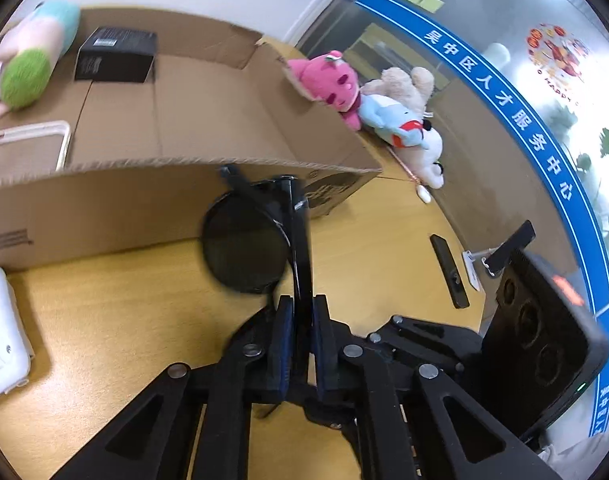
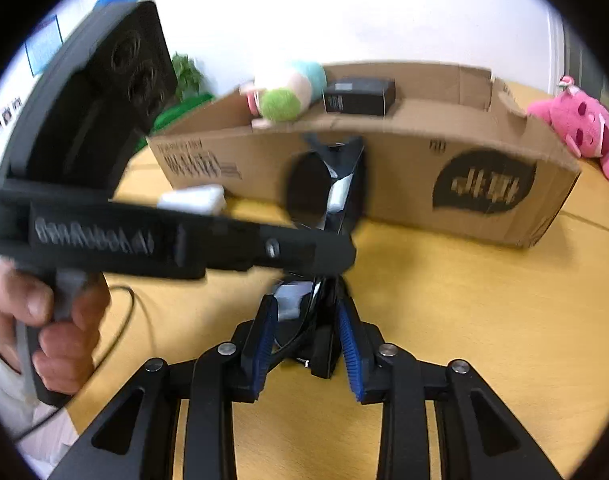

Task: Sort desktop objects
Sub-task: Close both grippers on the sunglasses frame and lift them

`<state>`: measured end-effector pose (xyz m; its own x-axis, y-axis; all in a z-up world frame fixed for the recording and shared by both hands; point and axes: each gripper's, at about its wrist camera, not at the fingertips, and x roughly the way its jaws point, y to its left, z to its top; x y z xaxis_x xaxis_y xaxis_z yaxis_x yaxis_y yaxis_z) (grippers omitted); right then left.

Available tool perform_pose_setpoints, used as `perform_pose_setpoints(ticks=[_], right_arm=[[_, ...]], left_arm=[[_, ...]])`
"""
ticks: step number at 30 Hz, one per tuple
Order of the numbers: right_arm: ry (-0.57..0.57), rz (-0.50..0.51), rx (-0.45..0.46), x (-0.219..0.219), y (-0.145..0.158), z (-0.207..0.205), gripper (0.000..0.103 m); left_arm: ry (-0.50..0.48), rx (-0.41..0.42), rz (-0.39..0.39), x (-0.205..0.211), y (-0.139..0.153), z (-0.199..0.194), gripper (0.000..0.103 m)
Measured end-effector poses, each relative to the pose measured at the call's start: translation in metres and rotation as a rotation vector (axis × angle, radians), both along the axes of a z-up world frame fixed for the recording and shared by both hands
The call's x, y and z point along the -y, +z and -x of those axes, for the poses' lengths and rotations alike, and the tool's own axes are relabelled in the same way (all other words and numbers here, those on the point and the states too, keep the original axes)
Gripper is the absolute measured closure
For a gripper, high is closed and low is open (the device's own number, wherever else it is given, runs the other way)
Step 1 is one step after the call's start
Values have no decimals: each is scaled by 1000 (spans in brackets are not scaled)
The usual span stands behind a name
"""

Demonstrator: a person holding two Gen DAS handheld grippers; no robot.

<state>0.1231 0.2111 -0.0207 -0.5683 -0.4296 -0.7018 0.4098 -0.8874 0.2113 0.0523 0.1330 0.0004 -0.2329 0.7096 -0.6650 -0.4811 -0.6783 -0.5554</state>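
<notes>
Yellow wood desk (image 1: 136, 320) under everything. Brown cardboard box (image 1: 208, 132) on it, open-topped, printed front wall facing both cameras. Inside box: striped plush with green end (image 1: 28, 56) at far left corner, black carton (image 1: 116, 54) just beside it, clear-rimmed tray (image 1: 28, 148) against near wall. Outside box, past its right end: pink plush (image 1: 328, 80), blue plush (image 1: 396, 124) and white-beige plush (image 1: 412, 88) bunched together, touching. White device (image 1: 0, 332) at left on desk near box front. Black remote-like bar (image 1: 448, 270) lying flat at right.

Black sunglasses (image 1: 248, 244) held off desk, just in front of box's near wall, between both tools. Left gripper (image 1: 302, 344) clamped tight on thin temple arm, blue pads pressed to it, round dark lens hanging to left of that arm. Right gripper (image 2: 308, 336) closed on other end of sunglasses, folded frame wedged between blue pads, jaws narrow but not fully together. Person's hand (image 2: 44, 320) wrapped around left tool's handle in right wrist view, white sleeve below it. Motion blur on both views.
</notes>
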Motion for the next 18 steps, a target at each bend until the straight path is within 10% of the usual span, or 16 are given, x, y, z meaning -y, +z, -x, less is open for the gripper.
perform_pose_setpoints(ticks=[4,18], right_arm=[[-26,42,-14,-7,14,4,89],[-5,107,-119,-11,85,28,91]], left_arm=[[-8,-33,-12,0,15,-2,99],[17,-195,-26,1,106,14,99]])
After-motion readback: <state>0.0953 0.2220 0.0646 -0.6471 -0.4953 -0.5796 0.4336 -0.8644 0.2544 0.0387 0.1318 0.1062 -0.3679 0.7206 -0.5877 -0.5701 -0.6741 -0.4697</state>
